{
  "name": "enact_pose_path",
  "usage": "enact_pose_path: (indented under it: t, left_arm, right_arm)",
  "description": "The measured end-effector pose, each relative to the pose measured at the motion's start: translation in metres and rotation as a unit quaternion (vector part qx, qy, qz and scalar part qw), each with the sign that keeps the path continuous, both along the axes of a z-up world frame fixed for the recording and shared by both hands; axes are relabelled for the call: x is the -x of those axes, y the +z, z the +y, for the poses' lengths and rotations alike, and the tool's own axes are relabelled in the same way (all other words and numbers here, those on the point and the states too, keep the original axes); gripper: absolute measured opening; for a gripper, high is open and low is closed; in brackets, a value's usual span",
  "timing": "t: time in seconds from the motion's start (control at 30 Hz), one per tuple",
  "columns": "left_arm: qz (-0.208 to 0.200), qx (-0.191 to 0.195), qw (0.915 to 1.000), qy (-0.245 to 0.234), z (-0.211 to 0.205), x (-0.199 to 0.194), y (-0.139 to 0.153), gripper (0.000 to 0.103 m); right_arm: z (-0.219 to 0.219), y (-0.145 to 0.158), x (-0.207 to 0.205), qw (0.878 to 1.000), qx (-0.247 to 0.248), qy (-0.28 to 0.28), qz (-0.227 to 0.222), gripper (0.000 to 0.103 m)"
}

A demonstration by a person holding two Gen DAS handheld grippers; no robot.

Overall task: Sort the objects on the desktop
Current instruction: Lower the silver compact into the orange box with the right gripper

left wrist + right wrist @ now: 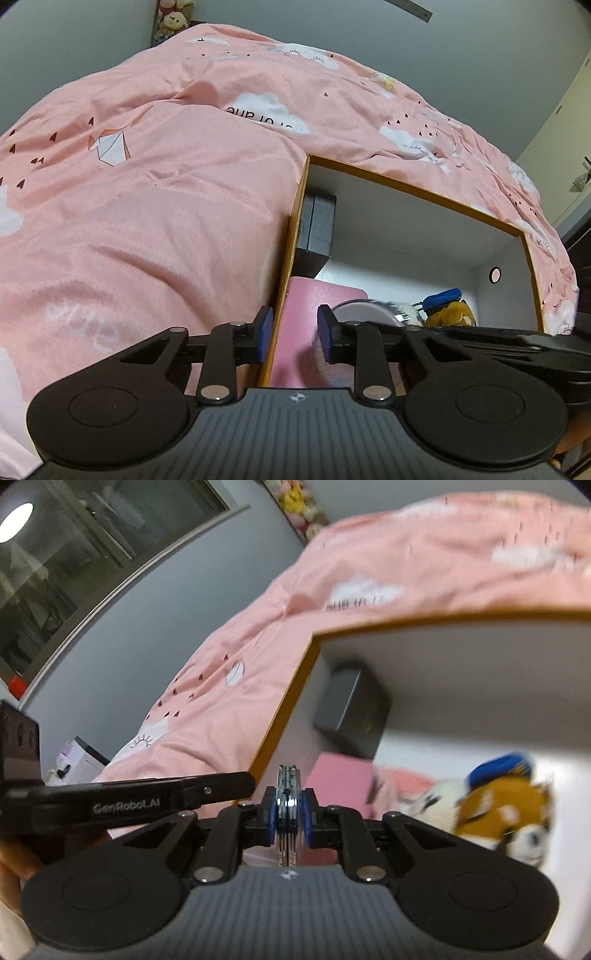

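An open box with an orange rim (413, 182) and white inside lies on a pink bed. It holds a dark case (317, 225), a pink book (306, 332), a round disc (365, 314) and a brown plush dog (448, 314) with a blue cap. My left gripper (293, 338) is open and straddles the box's left wall. My right gripper (289, 816) is shut on a thin round silver disc (288, 786) held edge-on above the box (288, 701). The plush dog (506, 808) lies to its right, the dark case (351, 710) behind.
A pink duvet (147, 221) with cloud prints surrounds the box. Grey wall (461, 62) stands behind the bed. The left gripper's body (129, 801) reaches in from the left in the right wrist view. Plush toys (171, 20) sit on a shelf at the far corner.
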State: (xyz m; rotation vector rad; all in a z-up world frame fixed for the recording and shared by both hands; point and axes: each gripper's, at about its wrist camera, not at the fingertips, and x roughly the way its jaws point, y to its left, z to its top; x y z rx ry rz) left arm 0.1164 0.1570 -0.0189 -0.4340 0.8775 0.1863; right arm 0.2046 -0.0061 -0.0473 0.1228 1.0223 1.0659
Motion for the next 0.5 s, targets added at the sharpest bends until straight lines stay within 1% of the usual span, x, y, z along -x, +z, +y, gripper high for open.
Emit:
enact_pose_path:
  t: [0.1, 0.3, 0.33, 0.4, 0.5]
  left_arm:
    - [0.007, 0.005, 1.0000, 0.005, 0.001, -0.001, -0.006, 0.026]
    - [0.017, 0.012, 0.9997, 0.011, 0.005, -0.002, -0.015, 0.026]
    - [0.018, 0.011, 0.9997, 0.012, 0.005, -0.002, -0.016, 0.026]
    - [0.022, 0.010, 0.9996, 0.013, 0.006, -0.003, -0.019, 0.026]
    - [0.028, 0.012, 0.9995, 0.012, 0.006, -0.005, -0.023, 0.026]
  right_arm:
    - [0.007, -0.010, -0.001, 1.000, 0.001, 0.002, 0.022, 0.015]
    - [0.012, -0.023, -0.006, 1.000, 0.015, 0.006, 0.026, 0.016]
    - [0.012, -0.022, -0.005, 1.000, 0.024, 0.007, 0.016, 0.018]
    - [0.013, -0.020, -0.002, 0.999, 0.045, 0.008, -0.014, 0.024]
    - [0.013, -0.018, 0.001, 0.997, 0.057, 0.018, -0.045, 0.027]
